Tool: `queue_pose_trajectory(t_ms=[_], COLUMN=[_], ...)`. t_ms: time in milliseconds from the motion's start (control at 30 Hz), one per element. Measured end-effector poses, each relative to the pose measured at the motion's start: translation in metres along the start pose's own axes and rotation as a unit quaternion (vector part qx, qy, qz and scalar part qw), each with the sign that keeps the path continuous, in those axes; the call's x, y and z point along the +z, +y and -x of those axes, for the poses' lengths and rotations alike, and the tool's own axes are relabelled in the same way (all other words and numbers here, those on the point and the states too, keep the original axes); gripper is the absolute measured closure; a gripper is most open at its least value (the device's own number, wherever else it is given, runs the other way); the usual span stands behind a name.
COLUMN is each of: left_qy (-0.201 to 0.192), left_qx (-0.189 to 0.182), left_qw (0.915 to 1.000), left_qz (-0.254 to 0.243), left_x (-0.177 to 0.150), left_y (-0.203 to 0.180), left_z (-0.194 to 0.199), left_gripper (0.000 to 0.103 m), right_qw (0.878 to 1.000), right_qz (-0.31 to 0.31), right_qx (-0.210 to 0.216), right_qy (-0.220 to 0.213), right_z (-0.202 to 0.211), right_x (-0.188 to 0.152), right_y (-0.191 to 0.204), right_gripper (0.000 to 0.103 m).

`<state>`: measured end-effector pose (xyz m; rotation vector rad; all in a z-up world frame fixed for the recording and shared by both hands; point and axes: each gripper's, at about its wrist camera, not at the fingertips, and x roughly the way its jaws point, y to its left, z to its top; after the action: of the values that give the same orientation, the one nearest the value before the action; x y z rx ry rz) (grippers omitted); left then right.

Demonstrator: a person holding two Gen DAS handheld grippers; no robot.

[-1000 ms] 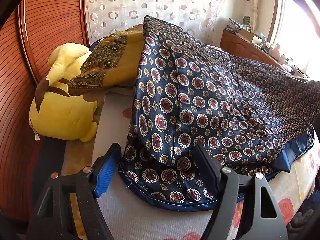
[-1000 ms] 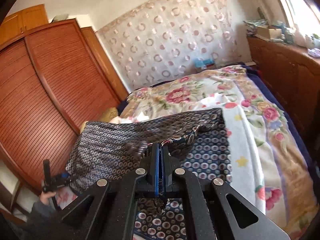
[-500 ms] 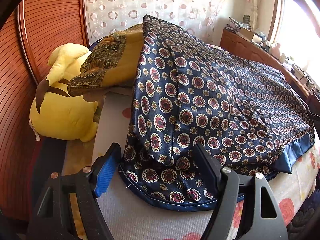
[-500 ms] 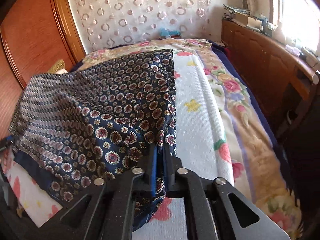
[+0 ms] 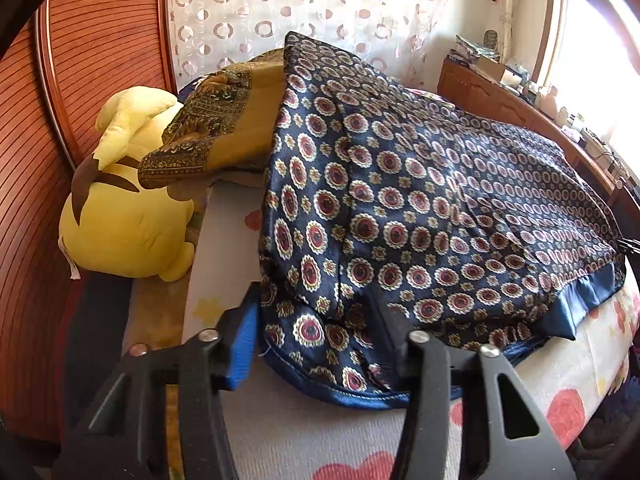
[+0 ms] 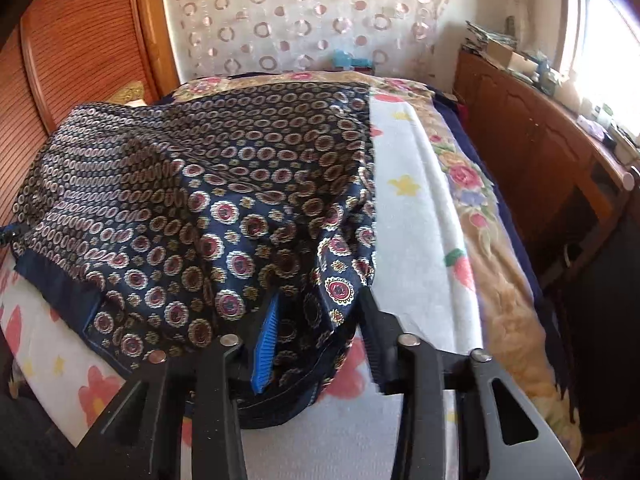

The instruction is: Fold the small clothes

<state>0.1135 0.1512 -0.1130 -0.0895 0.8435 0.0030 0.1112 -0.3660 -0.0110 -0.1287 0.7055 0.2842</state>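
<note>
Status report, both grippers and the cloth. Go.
Left gripper open, straddling navy patterned cloth edge. Right gripper open, cloth corner between fingers. Cloth draped over yellow pillow; plush toy alongside.

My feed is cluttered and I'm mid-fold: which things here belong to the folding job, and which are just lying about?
Job:
- navy satin cloth with red-and-cream medallion print, lying on the bed
- left gripper, open, jaws either side of the cloth's edge
- right gripper, open at the cloth's corner

Lying about:
- yellow plush toy
- mustard patterned cushion
- floral bedspread
- cluttered wooden sideboard
</note>
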Motion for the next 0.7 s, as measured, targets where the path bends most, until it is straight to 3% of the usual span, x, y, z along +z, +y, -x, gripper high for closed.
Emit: queue_pose_trajectory(t_ms=[33,133,233,400,533,700], left_qy=[0.000,0.000,-0.005,-0.017,-0.015,-0.012], left_qx=[-0.003,-0.011,-0.029,-0.033,-0.030,-0.047], left_qw=[1.0000,0.9999,0.9994,0.9986,0.9976,0.9961], left_qz=[0.000,0.005,0.020,0.038,0.061,0.074], left_x=[0.000,0.001,0.001,0.004,0.009,0.011], left_y=[-0.001,-0.001,0.002,0.005,0.013,0.018], left_z=[0.001,0.001,0.004,0.009,0.005,-0.003], left_gripper=[0.061,0.074,0.084,0.084,0.076,0.079], right_qw=[1.000,0.999,0.998,0.996,0.997,0.997], right_qz=[0.000,-0.011,-0.022,-0.032,-0.028,-0.031], right_qx=[0.012,0.050,0.057,0.056,0.051,0.053], right_qy=[-0.001,-0.004,-0.027,-0.053,-0.051,-0.050], right_z=[0.006,0.008,0.011,0.032,0.035,0.026], right_x=[-0.003,-0.005,-0.006,-0.015,-0.022,-0.012], right_y=[-0.003,-0.007,-0.016,-0.022,-0.021,-0.010], right_gripper=[0.092,0.096,0.098,0.098,0.098,0.098])
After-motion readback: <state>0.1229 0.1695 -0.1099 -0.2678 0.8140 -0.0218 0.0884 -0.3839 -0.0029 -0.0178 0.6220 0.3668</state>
